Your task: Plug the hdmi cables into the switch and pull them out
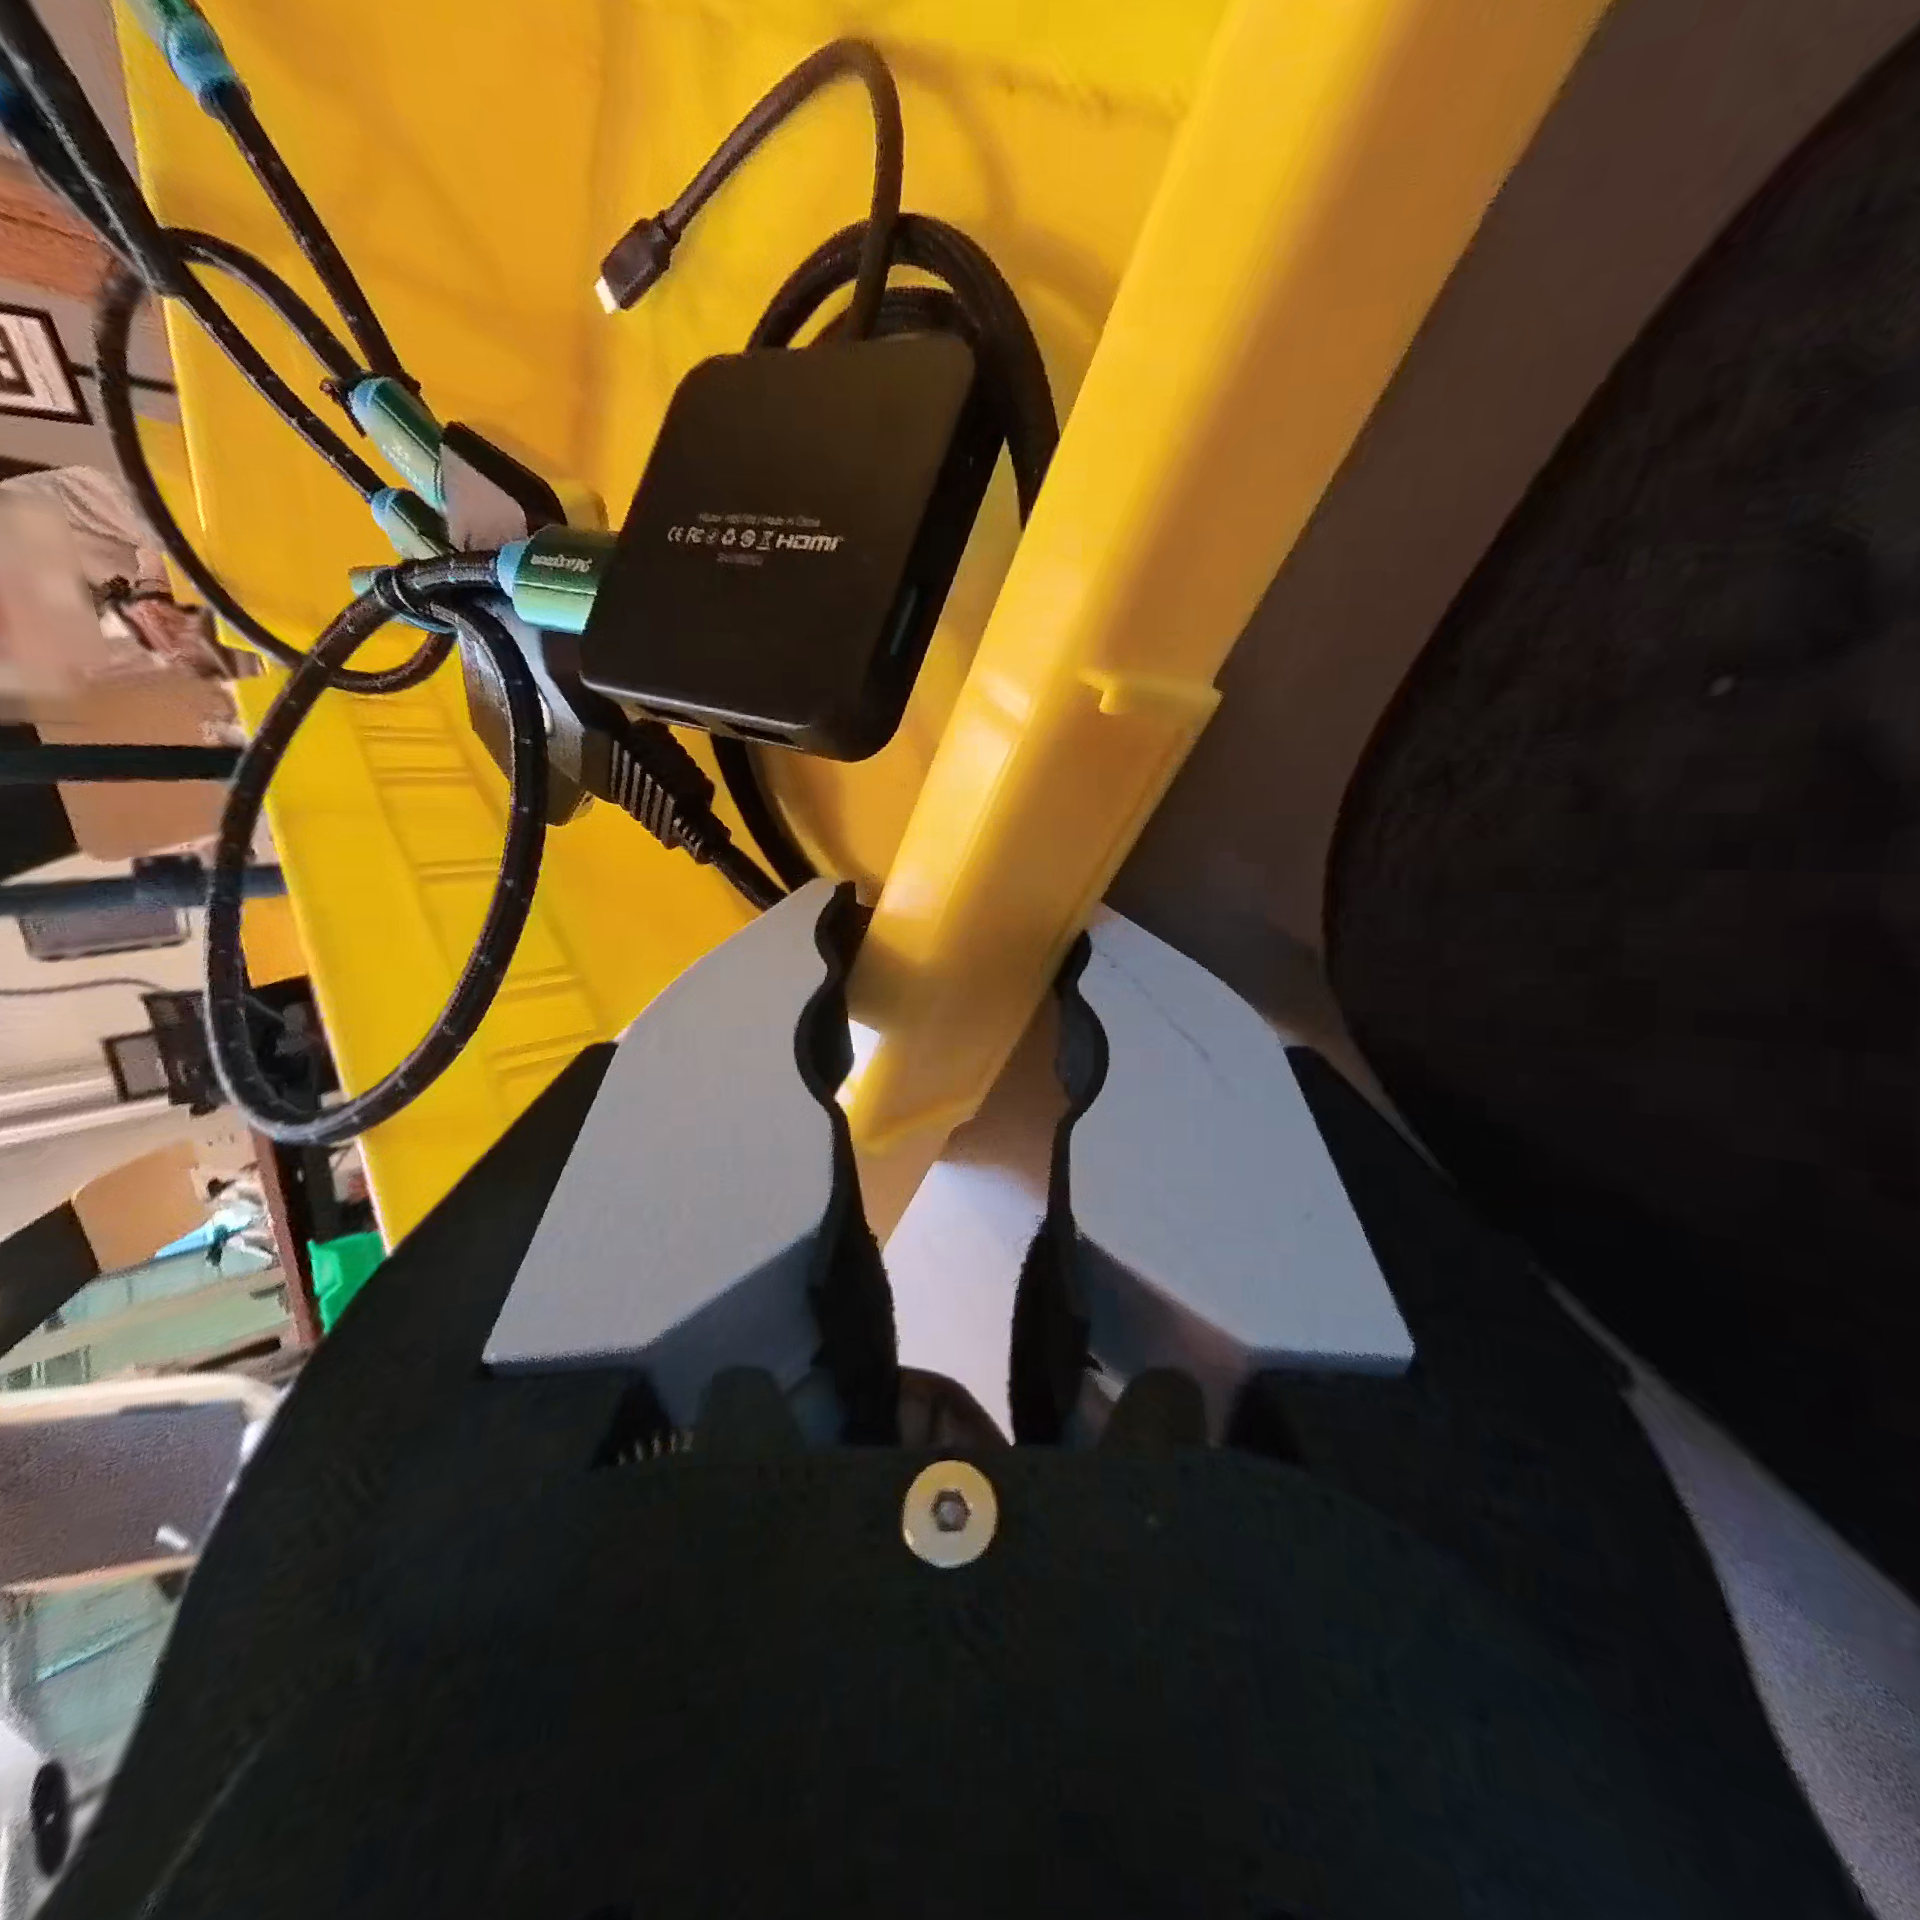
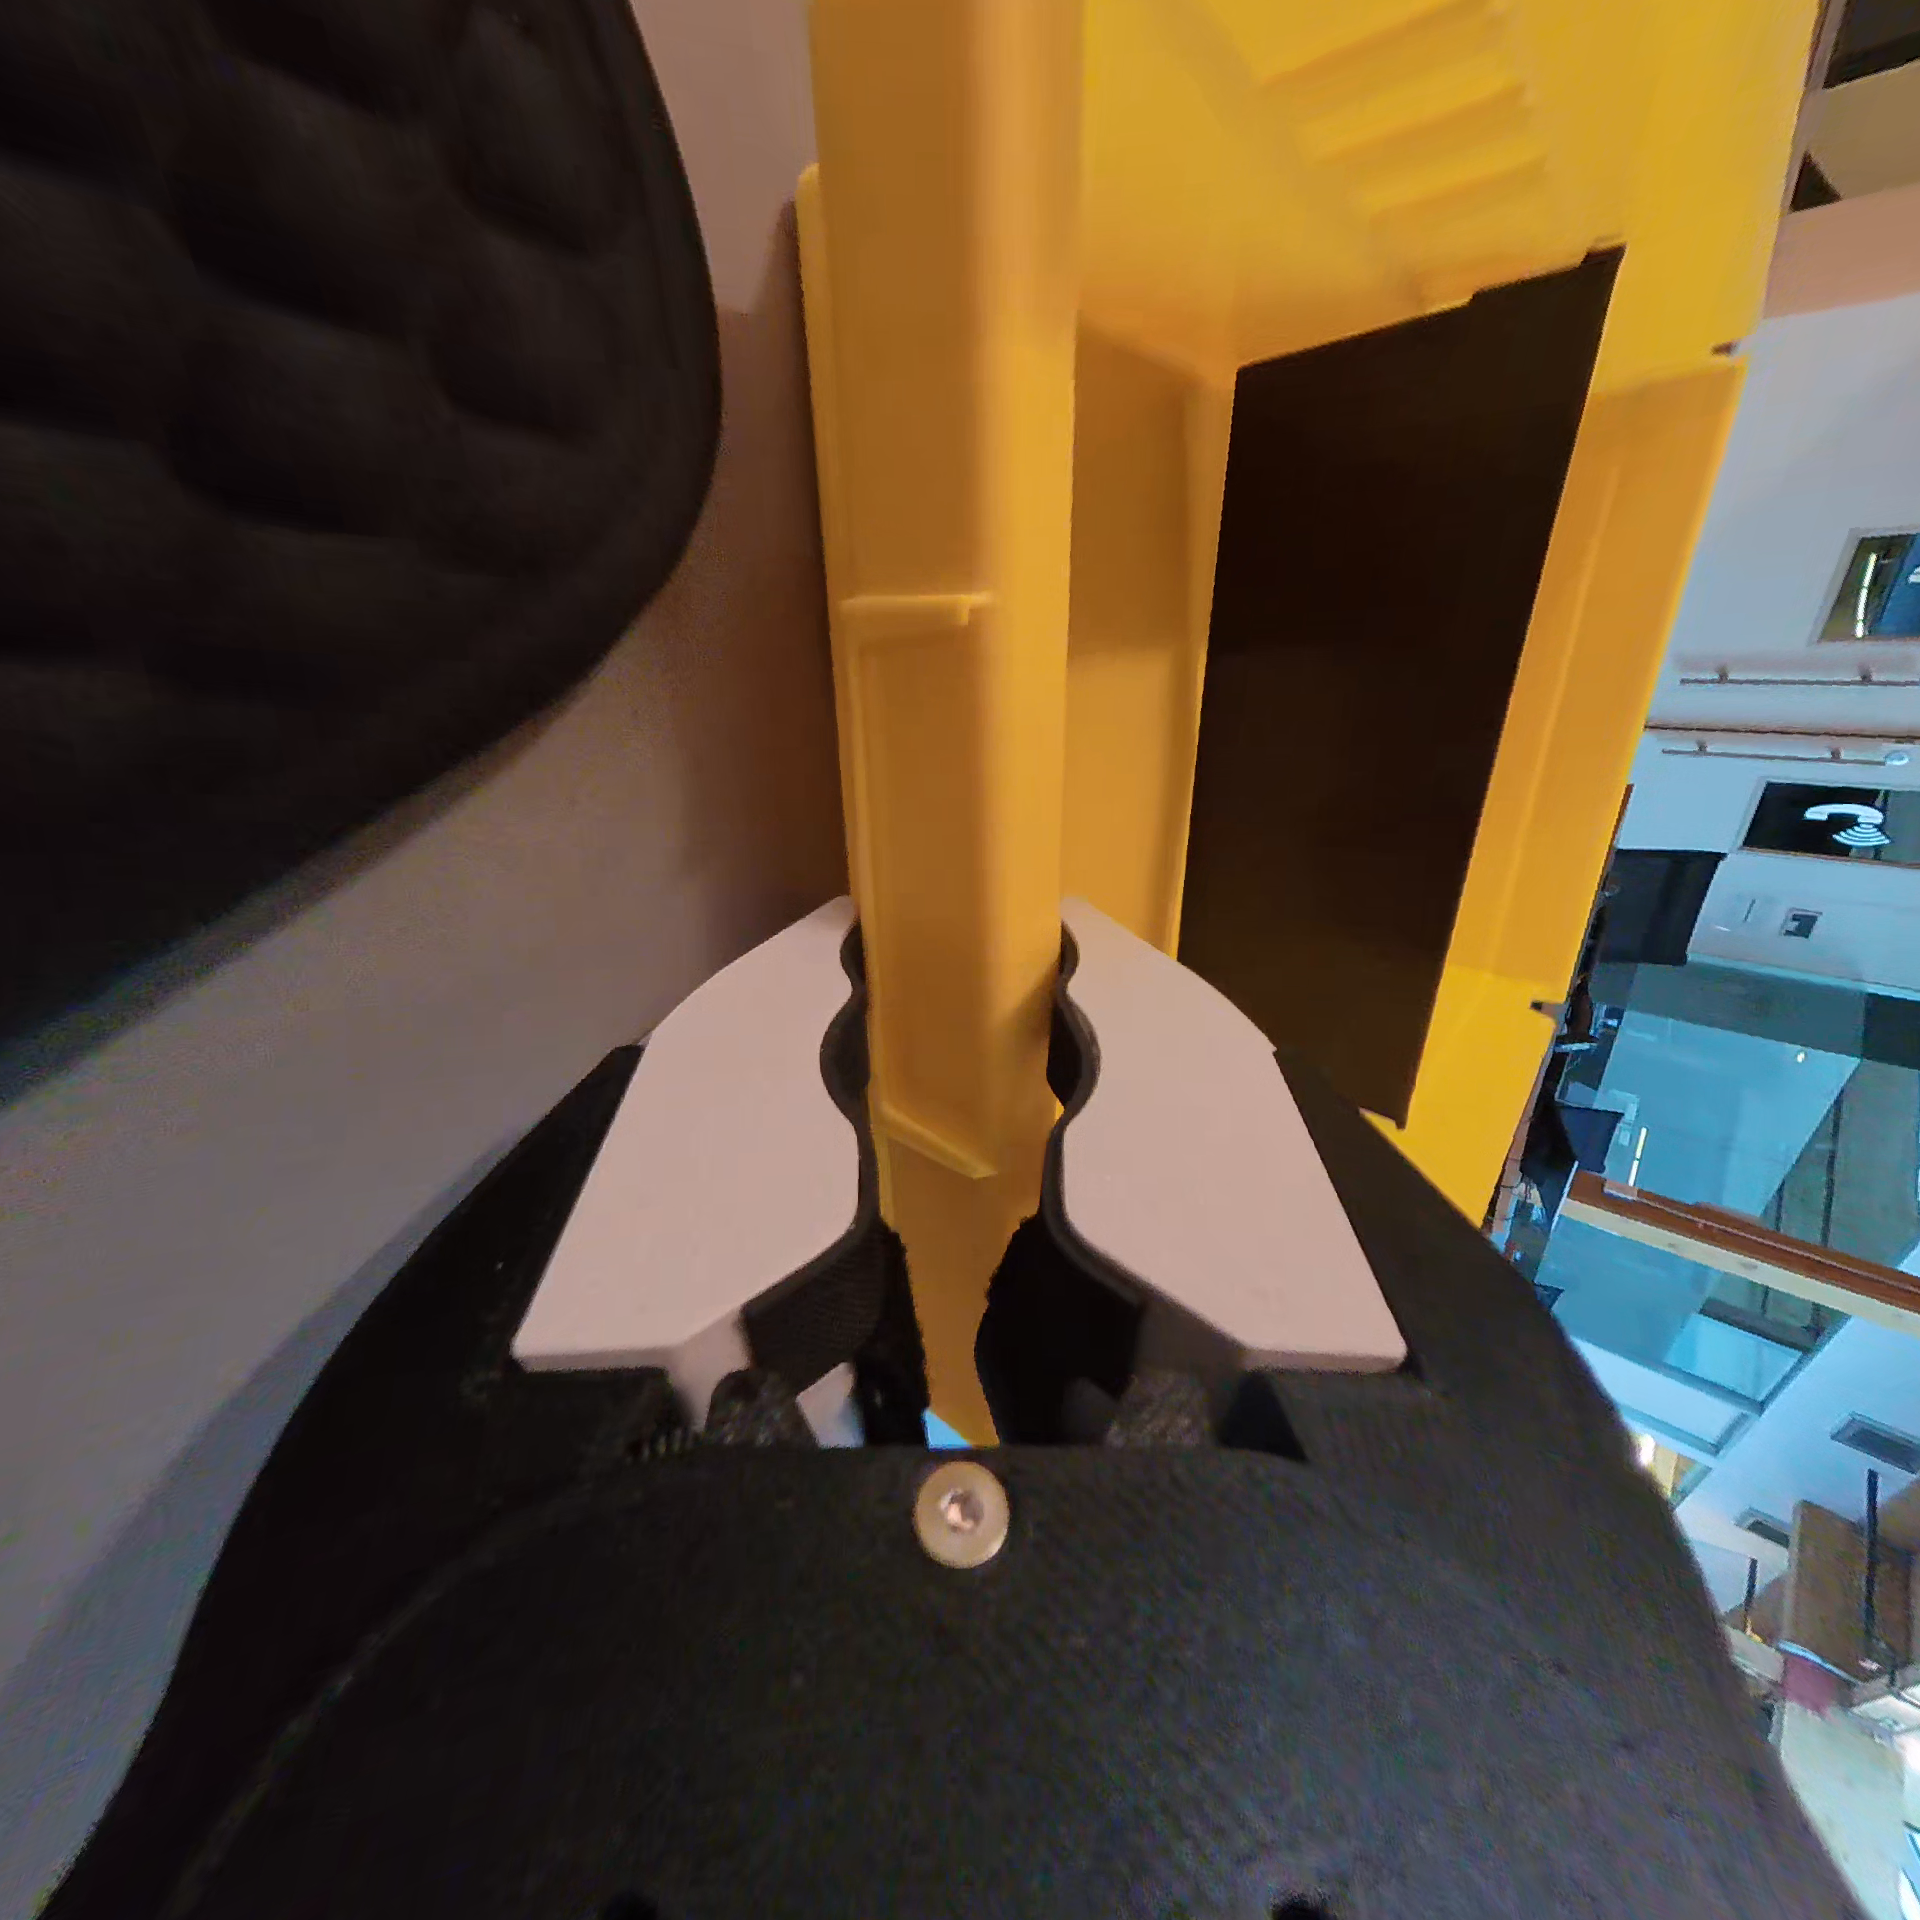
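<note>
A black HDMI switch (image 1: pixel 779 540) lies inside a yellow bin (image 1: pixel 468 208) among braided black cables. A teal-headed HDMI plug (image 1: pixel 551 582) sits in its left side, and a black ribbed plug (image 1: pixel 655 790) is at its lower edge. Two more teal plugs (image 1: pixel 390 416) lie loose to the left. A small free connector (image 1: pixel 634 265) ends a short lead above the switch. My left gripper (image 1: pixel 961 925) is shut on the bin's yellow rim (image 1: pixel 1091 520). My right gripper (image 2: pixel 961 925) is shut on the same kind of yellow rim (image 2: pixel 935 520). The right wrist view does not show the switch.
A black padded cushion (image 1: pixel 1662 727) lies just outside the bin on a grey surface; it also shows in the right wrist view (image 2: pixel 312 416). A dark flat panel (image 2: pixel 1382 675) sits inside the bin. A room with shelves and glass lies beyond. Spacing between my two grippers at the tips: around 50 centimetres.
</note>
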